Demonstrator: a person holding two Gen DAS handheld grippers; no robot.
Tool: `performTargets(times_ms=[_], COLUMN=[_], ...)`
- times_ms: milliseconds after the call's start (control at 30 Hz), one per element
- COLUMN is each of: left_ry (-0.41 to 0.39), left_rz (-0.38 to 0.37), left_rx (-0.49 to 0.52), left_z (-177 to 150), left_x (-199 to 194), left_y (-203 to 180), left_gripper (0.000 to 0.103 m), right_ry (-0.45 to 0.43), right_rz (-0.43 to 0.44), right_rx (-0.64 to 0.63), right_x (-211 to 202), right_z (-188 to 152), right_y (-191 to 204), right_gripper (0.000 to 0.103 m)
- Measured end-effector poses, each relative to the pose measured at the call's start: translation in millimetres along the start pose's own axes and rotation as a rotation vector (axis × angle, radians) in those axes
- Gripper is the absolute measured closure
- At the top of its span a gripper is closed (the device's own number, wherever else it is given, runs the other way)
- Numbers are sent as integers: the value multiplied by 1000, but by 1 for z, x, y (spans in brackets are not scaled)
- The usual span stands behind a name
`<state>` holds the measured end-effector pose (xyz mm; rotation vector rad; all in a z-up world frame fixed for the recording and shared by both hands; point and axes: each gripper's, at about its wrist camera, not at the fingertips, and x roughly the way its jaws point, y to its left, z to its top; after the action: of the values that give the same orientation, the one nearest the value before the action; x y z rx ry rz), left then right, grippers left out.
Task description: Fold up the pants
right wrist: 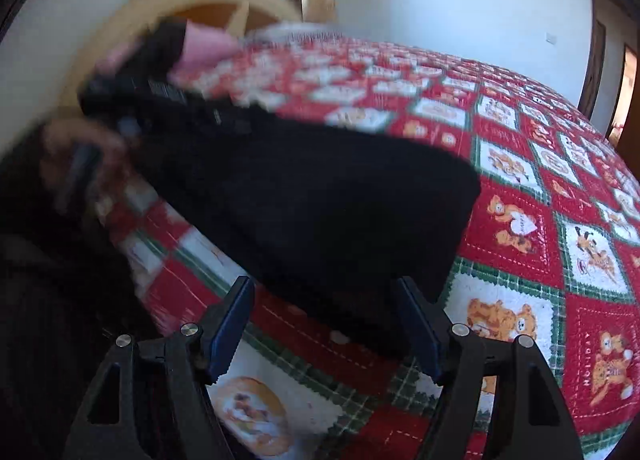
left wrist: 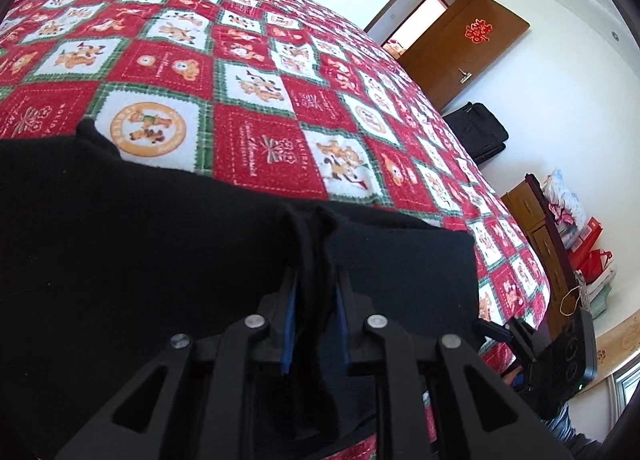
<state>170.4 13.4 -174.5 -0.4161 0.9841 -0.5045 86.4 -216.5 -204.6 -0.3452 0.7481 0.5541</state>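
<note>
A: Left gripper: jaws narrow, a ridge of the black pants between the pads. Whether it is pinched firmly, I cannot tell.

B: Right gripper: jaws wide, empty. Pants edge lies at its twelve o'clock on the quilt. Advise closing squarely on the hem; keep edges aligned.

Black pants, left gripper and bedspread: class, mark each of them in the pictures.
black pants (right wrist: 320,195): right wrist view, middle of the dark cloth.
left gripper (left wrist: 316,292): left wrist view, between the fingertips, cloth pinched there.
bedspread (left wrist: 256,147): left wrist view, a red square.
</note>
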Motion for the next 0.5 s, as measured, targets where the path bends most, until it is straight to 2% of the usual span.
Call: performTargets(times_ms=[33,133,267,333,400,467,500], left_ry=[0,-16,-62,-75,-77,-81,-83], left_rz=[8,45,131,161,165,160,159], left_rx=[12,58,121,140,141,135,135], left_z=[0,-1,-3,-4,-4,-5,-6], left_x=[-1,-7,-18,-20,-20,-20,-21], left_y=[-1,-4,-6,-5,-2,0,1], left_gripper=[80,66,41,40,40,40,40], right_ry=[-5,-30,-137,-157,-125,-47,18], right_rz=[-7,34,140,162,155,157,158], right_rx=[-12,45,141,131,122,123,134], right_x=[-1,-10,-31,-30,-12,13,29], right_z=[0,2,19,32,43,48,47], right_y=[3,-3,-4,9,21,26,26], right_gripper=[29,29,29,29,29,28,28])
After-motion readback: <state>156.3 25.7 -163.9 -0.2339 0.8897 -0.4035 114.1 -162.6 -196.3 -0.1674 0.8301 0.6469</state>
